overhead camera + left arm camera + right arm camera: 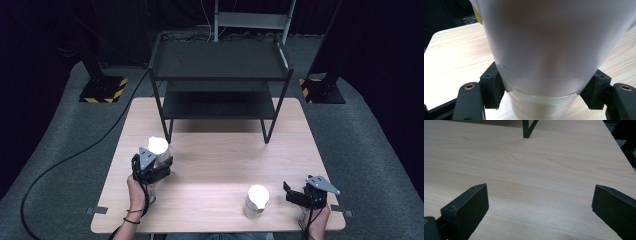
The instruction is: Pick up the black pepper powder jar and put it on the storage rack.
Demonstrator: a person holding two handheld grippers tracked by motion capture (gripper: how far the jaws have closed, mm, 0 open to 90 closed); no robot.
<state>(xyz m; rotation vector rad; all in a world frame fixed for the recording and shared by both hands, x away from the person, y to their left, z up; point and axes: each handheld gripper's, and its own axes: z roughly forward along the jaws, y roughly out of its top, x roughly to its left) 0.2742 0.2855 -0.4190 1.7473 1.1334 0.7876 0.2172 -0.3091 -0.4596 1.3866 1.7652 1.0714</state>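
1. A pale wooden table (pixel 215 165) stands on grey carpet in a dark room, and a black two-tier shelf rack (pixel 220 75) rests on its far half.
2. The left gripper (pixel 152 167) sits over the left part of the table, near the rack's front left leg, held by the person's left hand (pixel 136 192).
3. Its jaws are clamped on a glass jar with a white lid (pixel 159 149); in the left gripper view the black pads press both sides of the jar (pixel 544 82) just below the lid, with the clear glass body showing beneath them.
4. The jar stands upright in that grip.
5. A second white-lidded jar (pixel 256 201) stands upright on the table near the front edge, right of centre, free of either gripper.
6. The right gripper (pixel 295 194) lies low near the front right corner, just beside the second jar but apart from it.
7. Its jaws stand wide apart with only bare tabletop (pixel 536 177) between them in the right gripper view, where a rack leg (pixel 527 128) shows farther off.
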